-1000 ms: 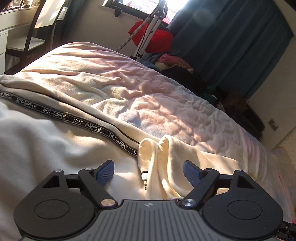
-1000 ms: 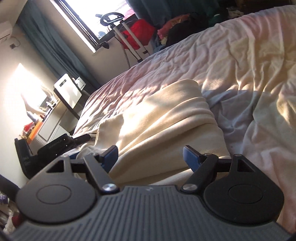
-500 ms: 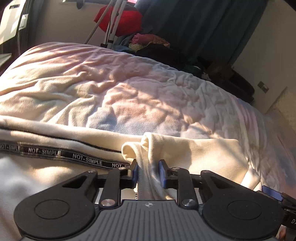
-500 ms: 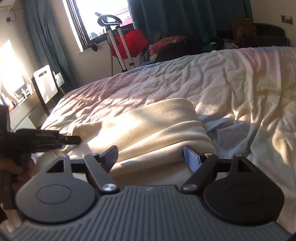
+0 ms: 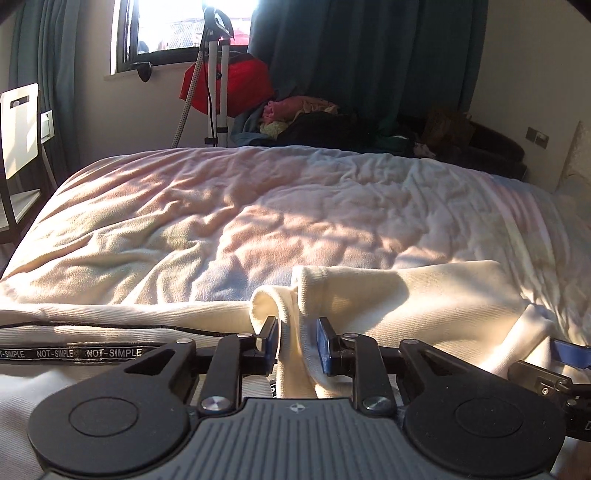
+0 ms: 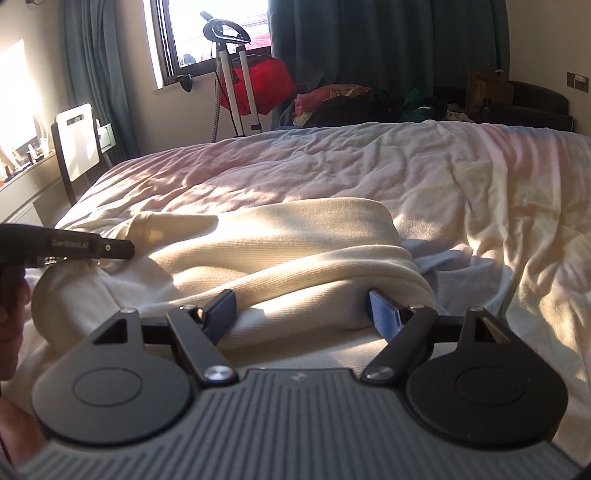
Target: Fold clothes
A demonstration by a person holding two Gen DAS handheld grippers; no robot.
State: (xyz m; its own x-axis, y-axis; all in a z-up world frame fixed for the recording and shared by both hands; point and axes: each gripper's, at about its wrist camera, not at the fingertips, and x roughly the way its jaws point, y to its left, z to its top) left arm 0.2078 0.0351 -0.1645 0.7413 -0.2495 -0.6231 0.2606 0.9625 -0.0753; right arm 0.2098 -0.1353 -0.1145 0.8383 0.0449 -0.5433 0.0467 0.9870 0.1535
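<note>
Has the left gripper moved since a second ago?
Yes. The left gripper advanced onto the cream garment, swinging toward the window; its jaws are opening, fabric between them.

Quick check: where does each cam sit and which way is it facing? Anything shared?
Left wrist: on left gripper, looking across bed toward window; jaws opening, cream garment fold between them.
Right wrist: on right gripper, same heading; jaws open, a hand at left.
Shared: garment, bed, window, red bag.

Open bed (image 5: 258,206) ahead of both views, bare blanket to the far edge. Bunched cream garment (image 6: 295,240) lying across the near side. Chair (image 6: 77,147) beside the bed's left; steamer stand (image 5: 214,85) and clothes pile (image 5: 314,118) beyond.
</note>
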